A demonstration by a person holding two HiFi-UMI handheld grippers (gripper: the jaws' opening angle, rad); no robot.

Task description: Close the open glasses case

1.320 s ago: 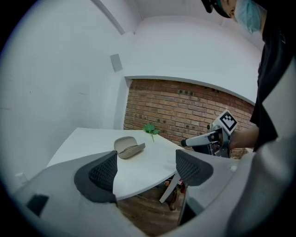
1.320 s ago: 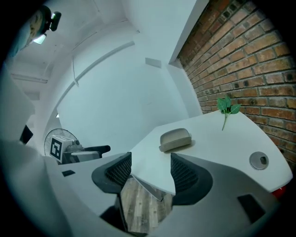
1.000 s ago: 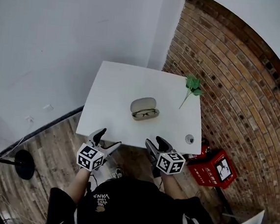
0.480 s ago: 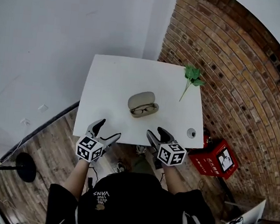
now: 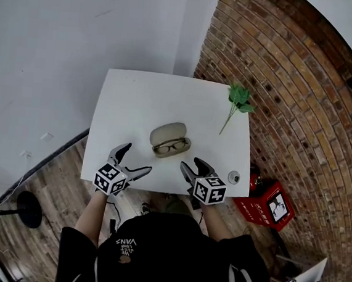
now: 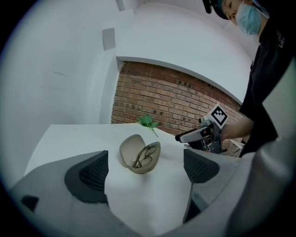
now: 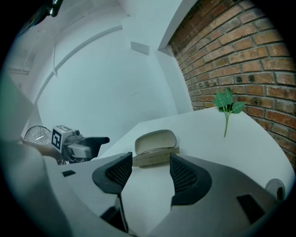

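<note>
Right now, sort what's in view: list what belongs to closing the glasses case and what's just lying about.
Job: glasses case, lid up; glasses inside it; left gripper, jaws opening, nothing between; right gripper, open, empty.
Lying about: green sprig; round fitting at the corner of the table; red crate on the floor; fan.

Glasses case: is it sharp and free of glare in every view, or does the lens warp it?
Head view: glasses case small but sharp, no glare. Left gripper view: clear, brick wall bowed by fisheye. Right gripper view: sharp, bluish tint, dark corners.
</note>
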